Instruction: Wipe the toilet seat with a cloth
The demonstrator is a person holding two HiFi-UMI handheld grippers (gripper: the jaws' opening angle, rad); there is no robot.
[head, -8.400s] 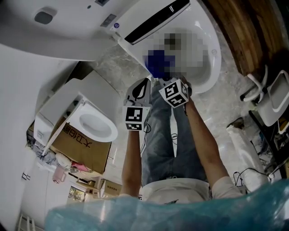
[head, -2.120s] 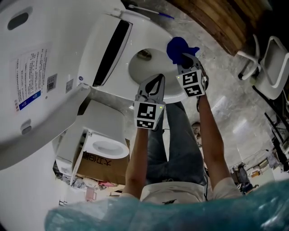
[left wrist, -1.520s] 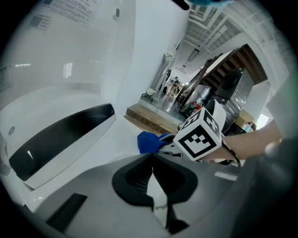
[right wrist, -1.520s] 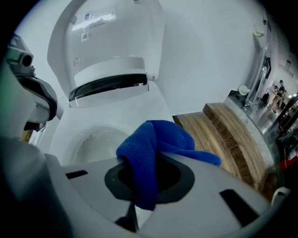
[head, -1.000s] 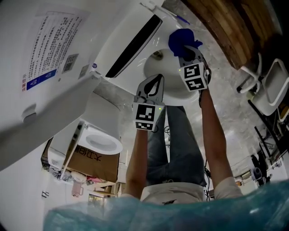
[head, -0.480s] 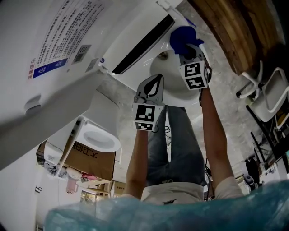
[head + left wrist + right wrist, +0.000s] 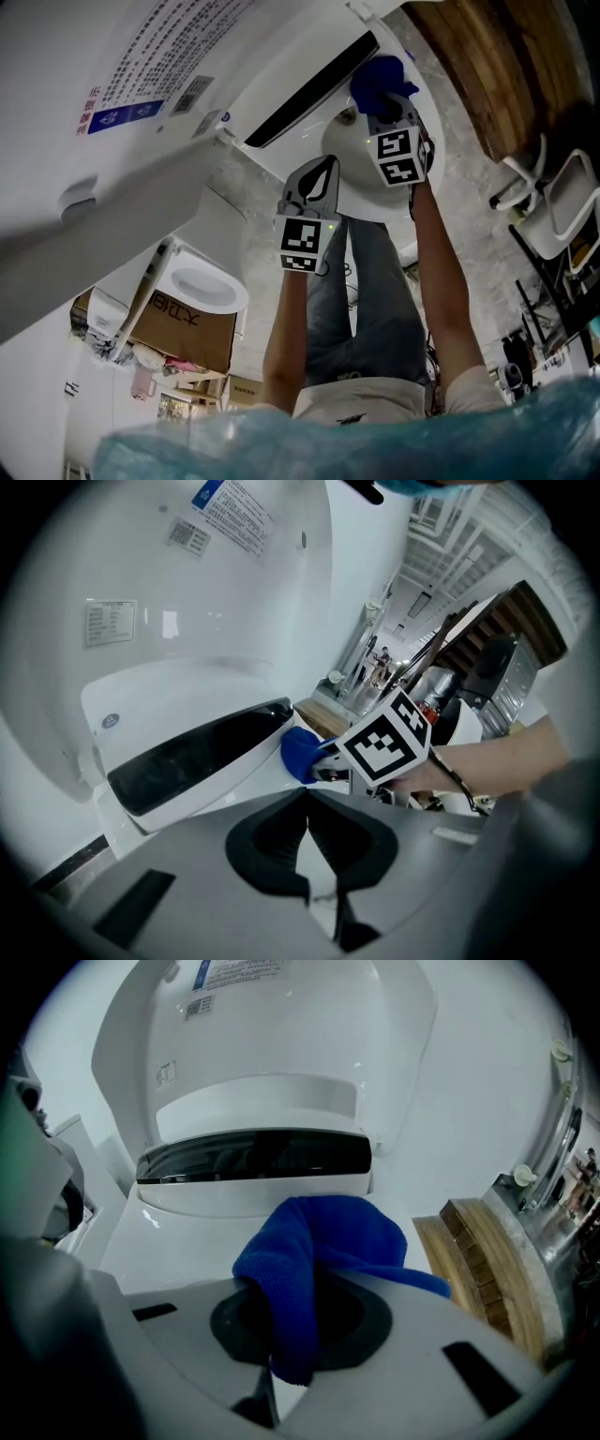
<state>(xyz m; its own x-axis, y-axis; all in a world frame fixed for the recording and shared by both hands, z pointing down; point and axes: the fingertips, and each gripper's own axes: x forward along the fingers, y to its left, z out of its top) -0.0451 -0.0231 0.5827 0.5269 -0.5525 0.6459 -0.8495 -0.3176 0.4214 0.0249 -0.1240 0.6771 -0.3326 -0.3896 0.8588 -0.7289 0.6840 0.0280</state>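
A white toilet stands with its lid point(image 7: 272, 1026) raised and a black panel point(image 7: 253, 1157) at the back of the seat point(image 7: 178, 1241). My right gripper point(image 7: 382, 101) is shut on a blue cloth point(image 7: 319, 1241), which bunches out past the jaws and rests on the seat's back part just in front of the panel. In the head view the cloth point(image 7: 380, 80) lies at the far side of the seat rim point(image 7: 375, 202). My left gripper point(image 7: 322, 167) hangs shut and empty over the seat's near side, left of the right one. In the left gripper view the cloth point(image 7: 300, 754) shows ahead.
A second toilet point(image 7: 202, 291) sits on a cardboard box point(image 7: 183, 323) at the lower left. A wooden platform point(image 7: 487, 1260) borders the toilet on the right. White chair frames point(image 7: 562, 202) stand beyond it. The person's jeans-clad legs point(image 7: 375, 300) are below the bowl.
The right gripper has carried the cloth from the bowl's middle to the back of the seat by the black panel. The left gripper has stayed shut beside it. The head view has tilted.
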